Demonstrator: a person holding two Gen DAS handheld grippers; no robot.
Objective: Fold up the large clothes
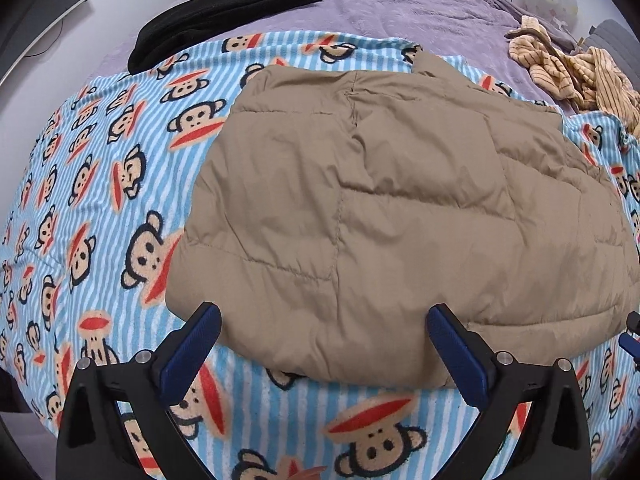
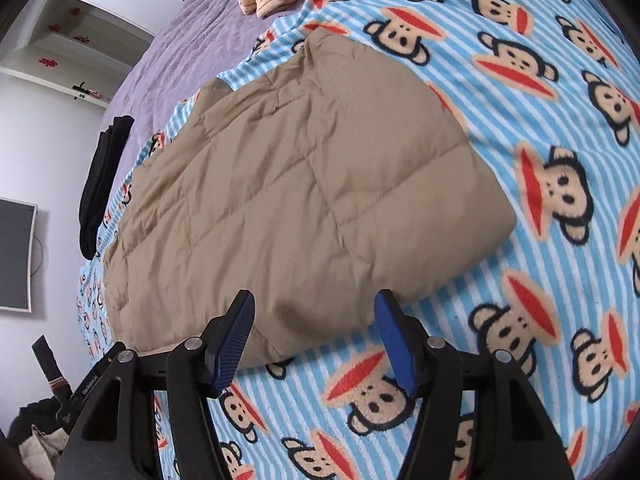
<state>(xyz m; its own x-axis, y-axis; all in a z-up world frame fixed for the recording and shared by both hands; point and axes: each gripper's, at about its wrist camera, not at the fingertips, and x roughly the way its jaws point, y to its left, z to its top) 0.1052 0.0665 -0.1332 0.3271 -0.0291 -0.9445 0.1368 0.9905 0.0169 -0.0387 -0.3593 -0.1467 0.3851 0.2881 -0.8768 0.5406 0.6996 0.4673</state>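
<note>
Folded tan quilted puffer jacket (image 1: 400, 216) lying flat as a rough rectangle on the blue-and-white striped fleece blanket printed with monkey faces (image 1: 100, 184), which covers the near part of the bed. Open blanket borders the jacket on its left, right and near sides, so I have free room along all three edges. At the far left, a folded black garment (image 1: 224, 12) straddles the blanket's far edge and the purple bedspread (image 1: 400, 4); at the far right, a crumpled tan striped garment (image 1: 568, 68) lies just beyond the jacket's far corner. My left gripper (image 1: 324, 340) points steeply down over the jacket's near edge, its blue-padded jaws spread fully and holding nothing. My right gripper (image 2: 316, 328) points down at the jacket's near edge by its corner, jaws partly spread, nothing between the pads.
</note>
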